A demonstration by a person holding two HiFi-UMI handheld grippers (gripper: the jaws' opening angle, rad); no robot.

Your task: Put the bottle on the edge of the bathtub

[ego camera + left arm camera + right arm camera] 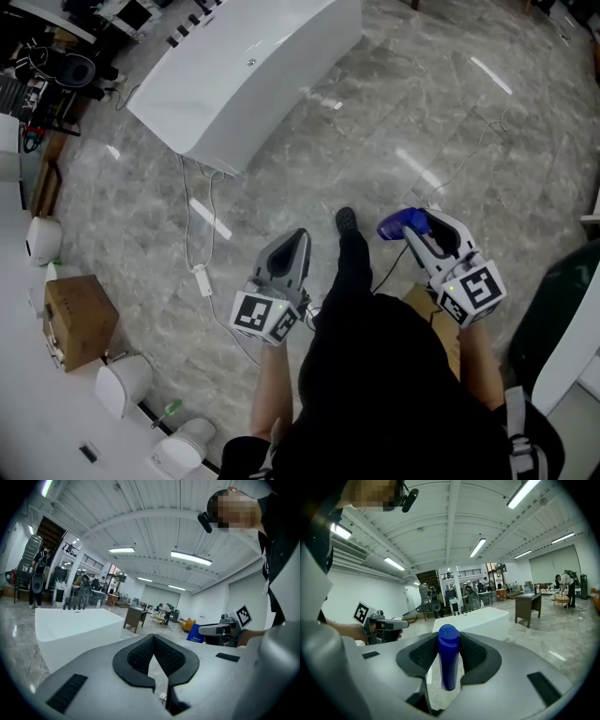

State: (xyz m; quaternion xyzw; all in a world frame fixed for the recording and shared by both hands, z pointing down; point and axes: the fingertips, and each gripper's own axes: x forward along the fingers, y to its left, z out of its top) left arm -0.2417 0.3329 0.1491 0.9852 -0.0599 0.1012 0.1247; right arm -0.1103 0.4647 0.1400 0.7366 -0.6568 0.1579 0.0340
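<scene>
- Head view: my right claw (424, 228) is clamped on the blue bottle (398, 223), above the marble floor (422, 112).
- My left claw (296, 242) is pressed together, empty.
- The white bathtub (244, 66) stands well ahead of me, and a white cable (202, 278) trails over the floor between us.

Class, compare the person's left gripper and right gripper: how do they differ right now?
The right gripper clamps a blue bottle; the left gripper holds nothing. The left gripper's jaws meet at their tips; the right gripper's sit apart, one on each side of the bottle. Both are grey with black pads.
</scene>
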